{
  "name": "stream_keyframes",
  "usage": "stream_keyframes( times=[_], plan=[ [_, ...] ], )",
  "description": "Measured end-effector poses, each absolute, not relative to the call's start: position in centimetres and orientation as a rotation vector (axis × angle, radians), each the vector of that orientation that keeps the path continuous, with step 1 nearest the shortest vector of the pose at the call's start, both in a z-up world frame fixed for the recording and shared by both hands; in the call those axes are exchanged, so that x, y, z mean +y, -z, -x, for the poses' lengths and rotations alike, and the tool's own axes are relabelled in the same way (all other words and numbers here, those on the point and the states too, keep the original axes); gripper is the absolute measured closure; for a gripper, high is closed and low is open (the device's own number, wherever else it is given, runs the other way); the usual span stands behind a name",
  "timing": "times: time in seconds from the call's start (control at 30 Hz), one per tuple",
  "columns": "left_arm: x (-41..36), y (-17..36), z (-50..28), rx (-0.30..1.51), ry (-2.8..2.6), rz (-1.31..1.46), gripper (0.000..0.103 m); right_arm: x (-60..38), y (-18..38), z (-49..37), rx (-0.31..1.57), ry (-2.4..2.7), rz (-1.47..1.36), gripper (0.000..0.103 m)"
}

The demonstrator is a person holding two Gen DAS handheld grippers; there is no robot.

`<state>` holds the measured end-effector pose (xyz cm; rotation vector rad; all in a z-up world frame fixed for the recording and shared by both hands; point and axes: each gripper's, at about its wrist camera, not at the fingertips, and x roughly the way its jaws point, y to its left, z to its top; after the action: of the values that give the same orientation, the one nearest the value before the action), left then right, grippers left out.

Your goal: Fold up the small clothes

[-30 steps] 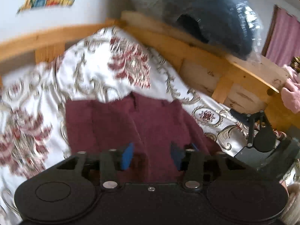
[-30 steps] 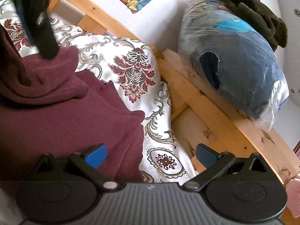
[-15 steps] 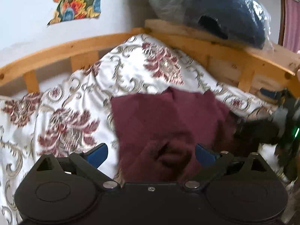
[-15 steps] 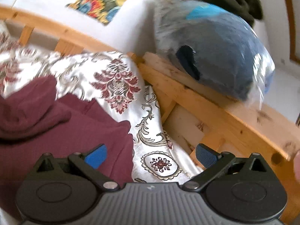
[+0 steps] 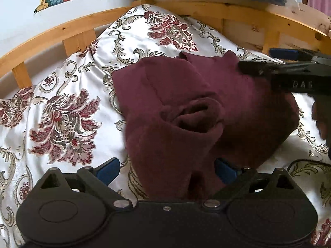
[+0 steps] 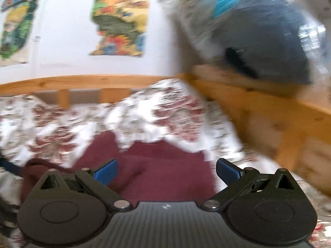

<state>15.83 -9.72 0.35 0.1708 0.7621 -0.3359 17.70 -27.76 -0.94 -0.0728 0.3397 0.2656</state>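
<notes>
A maroon garment (image 5: 186,111) lies bunched on the floral bedspread (image 5: 62,111), with a rolled cuff or opening at its middle. My left gripper (image 5: 167,170) is open just above its near edge. The blue pads (image 5: 108,170) stand wide on either side of the cloth and do not press it. My right gripper (image 5: 269,62) reaches in from the right over the garment's far right part. In the blurred right wrist view that gripper (image 6: 166,170) is open, with nothing between its pads, and the garment (image 6: 161,161) lies below it.
A wooden bed rail (image 5: 51,33) curves round the far side of the bedspread. A plastic-wrapped blue bundle (image 6: 258,37) rests on the rail at the right. Colourful posters (image 6: 122,20) hang on the white wall. Bare bedspread lies left of the garment.
My left gripper widened from half shut on the maroon cloth to fully open and let it drop into a heap, then sank toward it. My right gripper rolled and lifted; its view now blurs.
</notes>
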Motion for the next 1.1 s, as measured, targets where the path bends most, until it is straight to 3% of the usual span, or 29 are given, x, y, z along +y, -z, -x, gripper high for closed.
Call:
stream_keyframes(
  times=[0.27,0.37,0.5,0.67,0.93,1.1],
  plan=[
    [-10.6,0.6,-14.9,0.681,0.343,-0.307,0.005,-26.2,2.8,-22.7,0.546,-0.469,-0.17,0.0],
    [-10.5,0.9,-14.8,0.677,0.356,-0.344,0.013,-26.8,3.3,-25.1,0.601,-0.457,-0.306,0.003],
    [-10.4,0.9,-14.6,0.662,0.354,-0.377,0.019,-26.7,4.0,-27.3,0.676,-0.404,-0.374,0.018],
    [-10.9,0.4,-13.8,0.601,0.37,-0.457,0.03,-25.0,4.2,-27.0,0.664,-0.369,-0.244,0.031],
    [-12.4,0.2,-13.0,0.591,0.366,-0.441,0.062,-25.1,4.2,-26.1,0.62,-0.348,-0.199,0.08],
    [-13.2,-0.2,-12.4,0.563,0.362,-0.432,0.078,-25.9,3.3,-25.6,0.569,-0.358,-0.202,0.087]
  ],
)
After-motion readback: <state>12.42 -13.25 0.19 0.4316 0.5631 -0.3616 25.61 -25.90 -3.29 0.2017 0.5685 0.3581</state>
